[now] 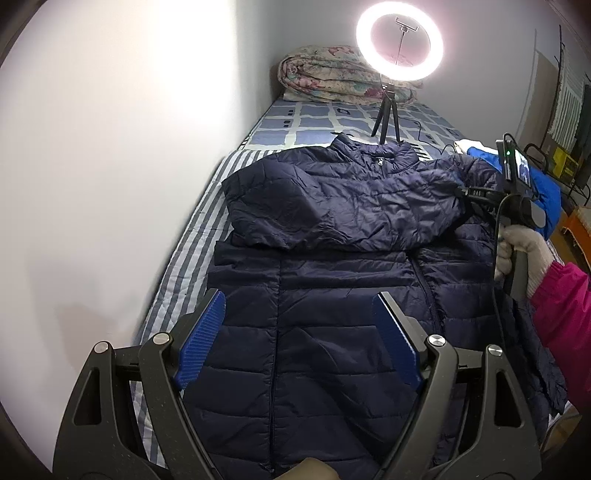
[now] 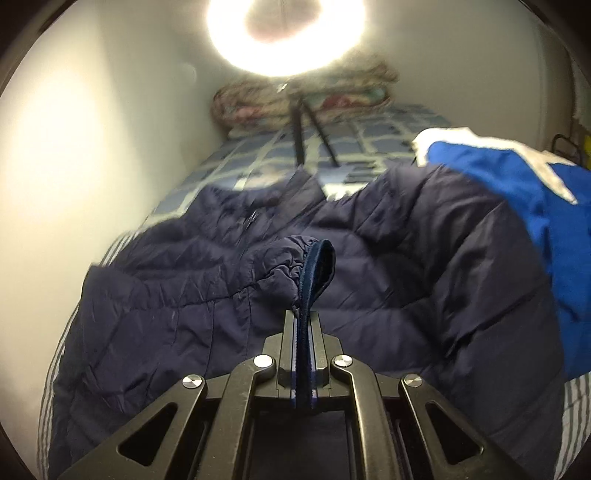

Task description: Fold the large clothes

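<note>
Striped bed point(image 1: 177, 273), navy jacket point(image 1: 332, 295), right gripper point(image 2: 303, 321) clamping cuff point(image 2: 314, 266)

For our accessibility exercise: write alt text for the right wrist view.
The right tool is shut on the elastic cuff of a navy puffer jacket spread over a bed. A blue garment lies right, with a glaring ring light above.

A ring light point(image 1: 399, 41) glared from the bed's far end, blowing out the right wrist view, which was smeared by blur; fisheye edges curved and darkened.
</note>
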Action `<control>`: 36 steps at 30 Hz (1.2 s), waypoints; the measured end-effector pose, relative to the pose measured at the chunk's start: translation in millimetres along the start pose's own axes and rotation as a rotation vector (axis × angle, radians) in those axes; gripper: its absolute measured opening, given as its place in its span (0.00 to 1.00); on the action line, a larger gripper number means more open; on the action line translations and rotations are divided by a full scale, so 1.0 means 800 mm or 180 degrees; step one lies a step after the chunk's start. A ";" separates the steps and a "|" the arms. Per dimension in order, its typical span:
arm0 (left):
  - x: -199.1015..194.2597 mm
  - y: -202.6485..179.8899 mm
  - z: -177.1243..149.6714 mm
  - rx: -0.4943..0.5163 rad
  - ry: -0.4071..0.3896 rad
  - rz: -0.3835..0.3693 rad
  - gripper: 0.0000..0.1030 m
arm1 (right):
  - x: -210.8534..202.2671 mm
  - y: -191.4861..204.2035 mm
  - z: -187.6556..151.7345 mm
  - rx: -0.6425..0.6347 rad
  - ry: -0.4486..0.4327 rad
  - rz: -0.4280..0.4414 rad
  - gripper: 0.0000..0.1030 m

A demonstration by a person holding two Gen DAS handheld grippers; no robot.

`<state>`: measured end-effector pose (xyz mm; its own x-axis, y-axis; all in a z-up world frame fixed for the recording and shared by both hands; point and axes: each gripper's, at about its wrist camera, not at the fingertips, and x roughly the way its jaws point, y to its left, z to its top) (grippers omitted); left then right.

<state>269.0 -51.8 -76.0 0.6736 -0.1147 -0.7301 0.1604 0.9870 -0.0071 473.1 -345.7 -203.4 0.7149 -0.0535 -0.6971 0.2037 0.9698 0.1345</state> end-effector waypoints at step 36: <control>-0.060 -0.133 -0.018 0.0581 -0.0385 -0.0932 0.81 | -0.375 -0.063 -0.074 -0.0293 -0.0437 0.0167 0.57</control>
<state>209.3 -150.0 -49.9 0.6589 -0.4126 -0.6290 0.4778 0.8754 -0.0737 208.2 -364.6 -42.7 0.8089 -0.0281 -0.5873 0.1060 0.9895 0.0987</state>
